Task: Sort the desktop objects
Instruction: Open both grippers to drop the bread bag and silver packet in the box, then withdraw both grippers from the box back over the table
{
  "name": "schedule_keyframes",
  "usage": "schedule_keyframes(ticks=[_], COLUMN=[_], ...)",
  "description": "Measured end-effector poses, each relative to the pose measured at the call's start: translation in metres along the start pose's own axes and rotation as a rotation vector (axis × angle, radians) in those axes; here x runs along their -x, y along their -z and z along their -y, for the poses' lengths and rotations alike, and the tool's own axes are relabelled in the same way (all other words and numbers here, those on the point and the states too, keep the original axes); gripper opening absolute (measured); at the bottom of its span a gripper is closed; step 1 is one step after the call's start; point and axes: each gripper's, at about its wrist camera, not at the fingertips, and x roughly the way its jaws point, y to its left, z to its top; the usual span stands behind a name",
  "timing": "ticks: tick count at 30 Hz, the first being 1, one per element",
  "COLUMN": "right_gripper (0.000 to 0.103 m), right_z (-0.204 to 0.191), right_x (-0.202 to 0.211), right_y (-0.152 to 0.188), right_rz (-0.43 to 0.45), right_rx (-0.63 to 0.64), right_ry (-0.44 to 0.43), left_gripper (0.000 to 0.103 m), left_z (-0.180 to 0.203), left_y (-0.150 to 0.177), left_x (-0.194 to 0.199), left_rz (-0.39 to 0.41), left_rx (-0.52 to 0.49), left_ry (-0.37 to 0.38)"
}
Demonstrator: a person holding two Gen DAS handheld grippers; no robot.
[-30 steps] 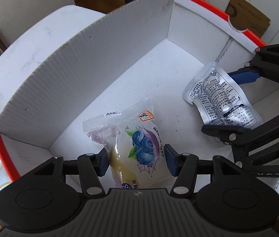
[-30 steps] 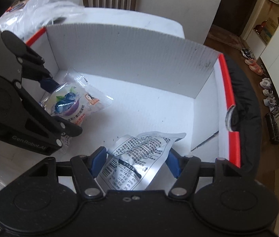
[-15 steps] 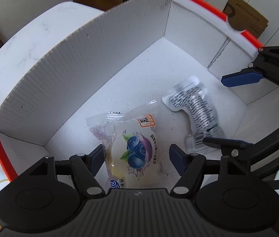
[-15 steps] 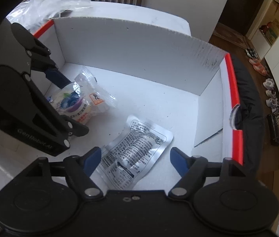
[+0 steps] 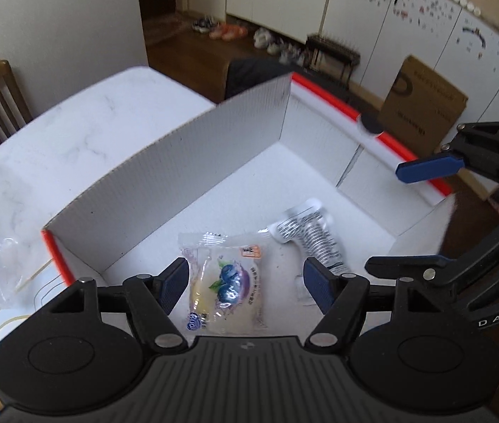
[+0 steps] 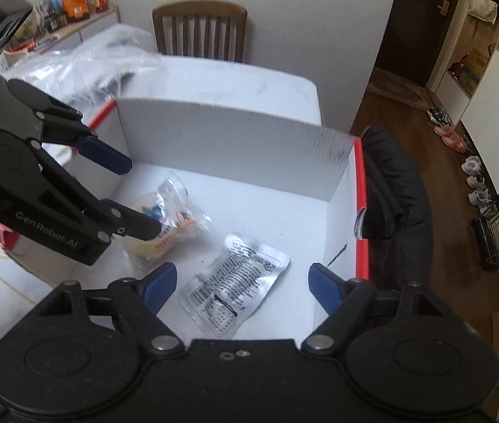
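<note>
A white corrugated box (image 5: 178, 162) with a red rim stands on the table. On its floor lie a clear blueberry snack packet (image 5: 228, 282) and a silver printed pouch (image 5: 314, 239), side by side. My left gripper (image 5: 245, 271) hovers open above the blueberry packet, its pads clear of it. My right gripper (image 6: 242, 275) hangs above the silver pouch (image 6: 235, 289); its jaws are opening and do not touch the pouch. From the right wrist, the left gripper (image 6: 141, 197) partly covers the blueberry packet (image 6: 164, 225). The right gripper (image 5: 387, 218) also shows over the box's right side.
The box (image 6: 231, 134) sits on a white marble-look table (image 5: 90, 116). A crumpled clear plastic bag (image 6: 101, 60) lies beyond its left end. A dark garment (image 6: 397, 194) hangs beside the box's right wall. A wooden chair (image 6: 200, 28) stands behind the table.
Both grippers let go of their packets, opened wider and rose. The blueberry packet and the silver pouch now lie loose on the box floor.
</note>
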Motion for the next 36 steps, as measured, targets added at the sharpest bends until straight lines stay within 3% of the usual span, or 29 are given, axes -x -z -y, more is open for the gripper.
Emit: schedule_keyframes(ticks=[6, 9, 21, 28, 32, 36], right_gripper=[0.087, 0.088, 0.092, 0.094, 0.098, 0.098], right_z=[-0.005, -0.01, -0.066, -0.109, -0.134, -0.156], right_x=[0.027, 0.036, 0.057, 0.058, 0.059, 0.058], right_y=[0.004, 0.006, 0.009, 0.006, 0.006, 0.008], right_rz=[0.068, 0.088, 0.158, 0.181, 0.195, 0.2], right_rx=[-0.007, -0.004, 0.046, 0.045, 0.048, 0.026], right_ry=[-0.03, -0.039, -0.066, -0.094, -0.108, -0.115], left_gripper=[0.071, 0.079, 0.079, 0.089, 0.101, 0.102], left_z=[0.005, 0.003, -0.018, -0.044, -0.06, -0.075], left_y=[0.016, 0.029, 0.105, 0.145, 0.166, 0.189], left_x=[0.034, 0.051, 0.101, 0.125, 0.137, 0.15], left_rz=[0.076, 0.11, 0.175, 0.203, 0.219, 0.232], left_rx=[0.028, 0.055, 0.13, 0.173, 0.185, 0.185], left_ry=[-0.007, -0.005, -0.043, -0.042, -0.038, -0.049])
